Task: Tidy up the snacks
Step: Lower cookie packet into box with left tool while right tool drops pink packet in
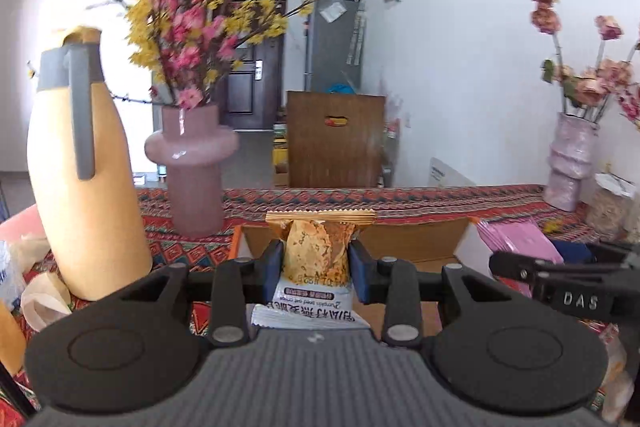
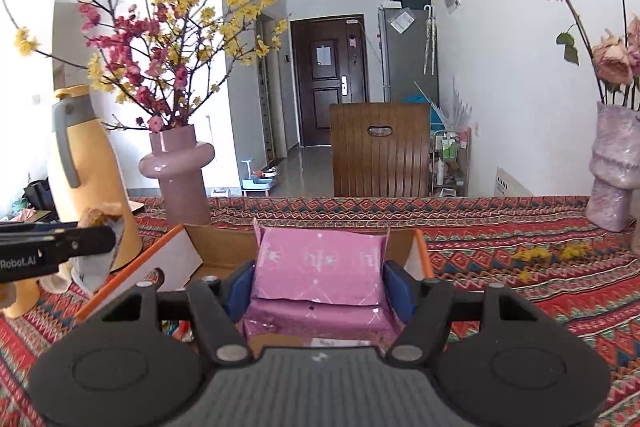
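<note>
My left gripper (image 1: 317, 261) is shut on a snack packet (image 1: 316, 251) with a gold top seam and a white lower half, held upright above the open cardboard box (image 1: 420, 239). My right gripper (image 2: 319, 285) is shut on a pink packet (image 2: 320, 267) printed with small white figures, held over the same box (image 2: 192, 263). That pink packet (image 1: 516, 239) and the right gripper's black frame show at the right of the left wrist view. At the left edge of the right wrist view sits the left gripper's frame with its packet (image 2: 100, 227).
A patterned red cloth (image 2: 500, 247) covers the table. A tall yellow flask (image 1: 80, 167) and a pink vase of blossom branches (image 1: 192, 163) stand at the left. Another pink vase with dried roses (image 2: 616, 163) stands at the right. A wooden chair back (image 2: 380, 151) rises behind the table.
</note>
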